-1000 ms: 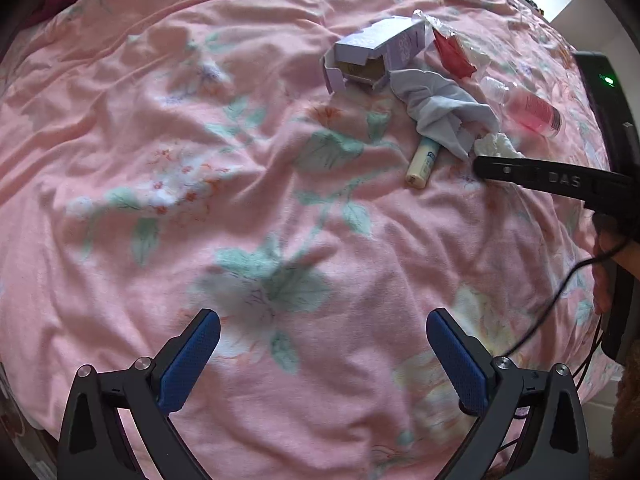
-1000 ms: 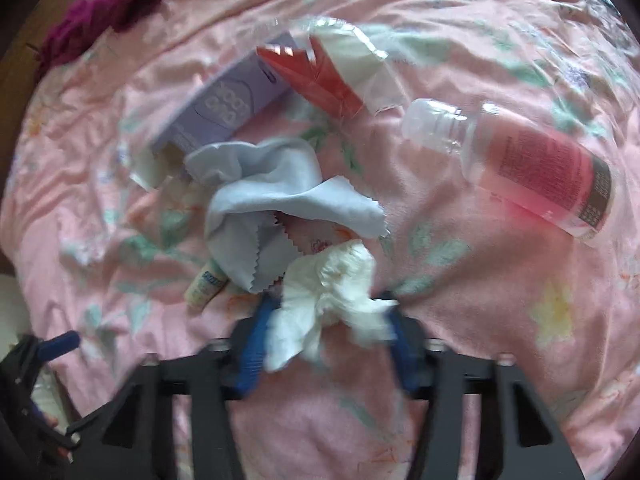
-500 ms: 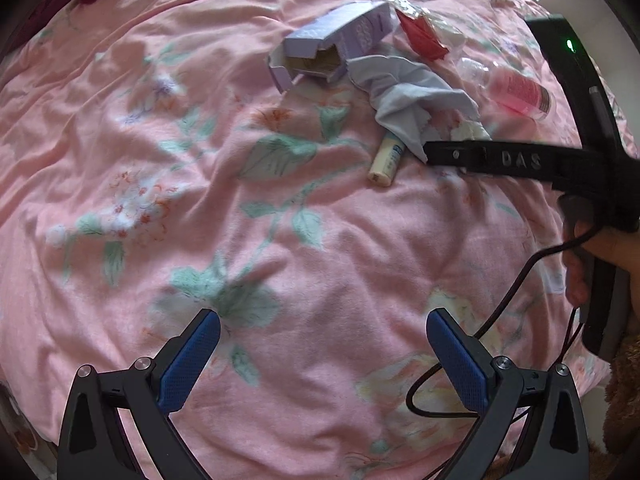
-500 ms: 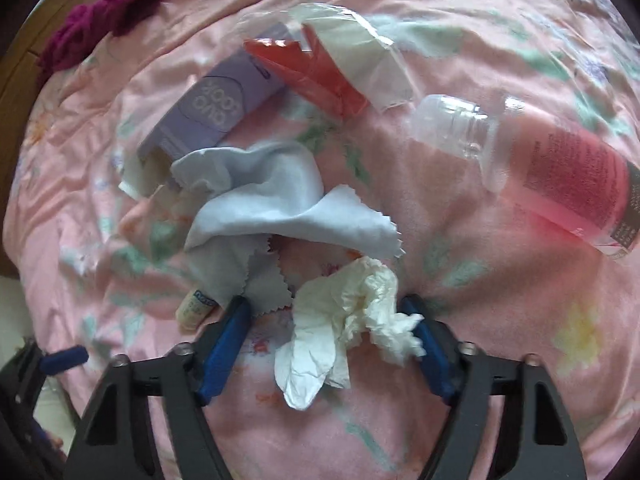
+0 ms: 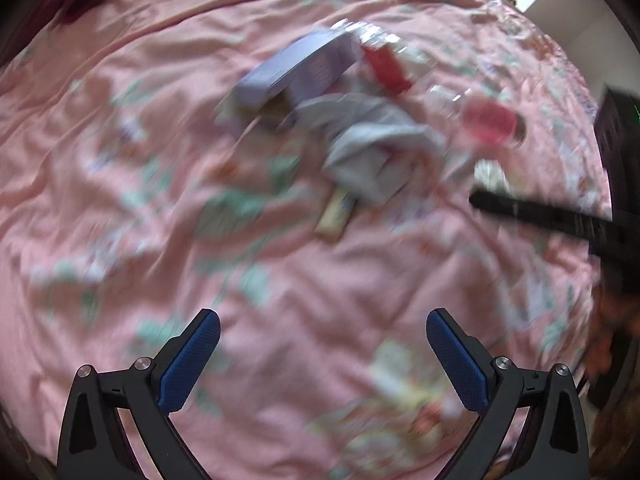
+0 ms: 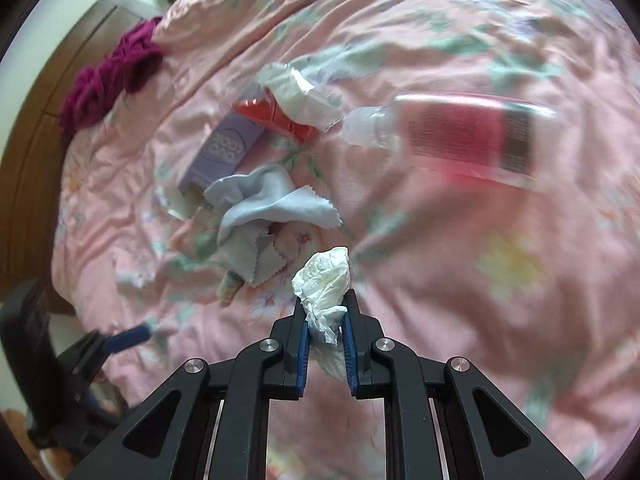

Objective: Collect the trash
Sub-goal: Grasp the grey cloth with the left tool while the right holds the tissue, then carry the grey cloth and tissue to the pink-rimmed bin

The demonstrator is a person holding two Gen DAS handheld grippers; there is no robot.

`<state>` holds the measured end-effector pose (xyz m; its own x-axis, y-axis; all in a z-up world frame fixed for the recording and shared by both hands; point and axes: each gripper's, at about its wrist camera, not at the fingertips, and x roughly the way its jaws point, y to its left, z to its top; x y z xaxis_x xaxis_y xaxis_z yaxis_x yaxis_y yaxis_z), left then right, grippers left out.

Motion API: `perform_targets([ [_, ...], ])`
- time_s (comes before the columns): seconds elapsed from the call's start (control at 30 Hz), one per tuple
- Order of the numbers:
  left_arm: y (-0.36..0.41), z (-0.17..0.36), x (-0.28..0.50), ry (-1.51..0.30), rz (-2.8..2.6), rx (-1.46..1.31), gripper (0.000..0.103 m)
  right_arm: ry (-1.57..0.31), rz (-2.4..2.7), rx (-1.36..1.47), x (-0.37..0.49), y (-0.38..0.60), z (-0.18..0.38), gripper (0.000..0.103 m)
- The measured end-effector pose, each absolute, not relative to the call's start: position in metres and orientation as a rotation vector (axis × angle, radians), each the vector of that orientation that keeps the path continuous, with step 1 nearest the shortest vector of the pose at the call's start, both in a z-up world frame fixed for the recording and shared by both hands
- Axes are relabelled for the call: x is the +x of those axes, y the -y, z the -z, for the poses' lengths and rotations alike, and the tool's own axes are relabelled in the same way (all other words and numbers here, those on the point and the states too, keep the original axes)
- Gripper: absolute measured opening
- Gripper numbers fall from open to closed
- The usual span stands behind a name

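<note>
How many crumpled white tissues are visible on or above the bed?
1. The crumpled white tissue is clamped in the right tool, above the pink bedspread. Others may be hidden under the blue-grey cloth.

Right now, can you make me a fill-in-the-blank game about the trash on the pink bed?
1. The right gripper is shut on a crumpled white ____.
2. The left gripper is ____ and holds nothing.
3. The clear plastic bottle holds ____ liquid.
4. The purple cardboard box lies on a flowery pink ____.

Answers: tissue; open; pink; bedspread.
</note>
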<state>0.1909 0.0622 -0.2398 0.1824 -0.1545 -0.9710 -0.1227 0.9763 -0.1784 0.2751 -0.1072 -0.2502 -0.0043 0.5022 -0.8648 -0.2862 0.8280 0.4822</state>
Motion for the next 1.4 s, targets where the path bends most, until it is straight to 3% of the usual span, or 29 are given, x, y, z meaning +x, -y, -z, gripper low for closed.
perform_targets([
  [0.27, -0.035, 0.267, 0.279, -1.385, 0.112, -0.216, 0.102, -1.444, -0.587, 0.274, 0.267, 0.148, 0.237, 0.014],
  [0.43, -0.034, 0.291, 0.293, -1.445, 0.117, -0.192, 0.084, -1.436, -0.576, 0.322, 0.265, 0.16, 0.235, 0.014],
  [0.5, -0.029, 0.293, 0.298, -1.425, 0.131, -0.168, 0.054, -1.438, -0.573, 0.337, 0.263, 0.161, 0.235, 0.015],
  [0.6, -0.03, 0.291, 0.303, -1.397, 0.131, -0.189, 0.022, -1.443, -0.569, 0.358, 0.262, 0.165, 0.237, 0.015],
  [0.77, -0.037, 0.27, 0.296, -1.328, 0.138, -0.278, 0.017, -1.451, -0.57, 0.372, 0.256, 0.167, 0.238, 0.015],
  [1.07, -0.075, 0.231, 0.257, -1.211, 0.144, -0.499, 0.017, -1.443, -0.606, 0.336, 0.254, 0.15, 0.229, 0.015],
  [1.27, -0.064, 0.258, 0.269, -1.316, 0.099, -0.376, 0.017, -1.446, -0.639, 0.297, 0.249, 0.125, 0.223, 0.015],
  [1.33, -0.055, 0.266, 0.277, -1.341, 0.096, -0.316, 0.027, -1.446, -0.65, 0.291, 0.247, 0.12, 0.222, 0.015],
  [1.4, -0.046, 0.269, 0.287, -1.346, 0.093, -0.311, 0.054, -1.447, -0.66, 0.279, 0.245, 0.116, 0.221, 0.015],
])
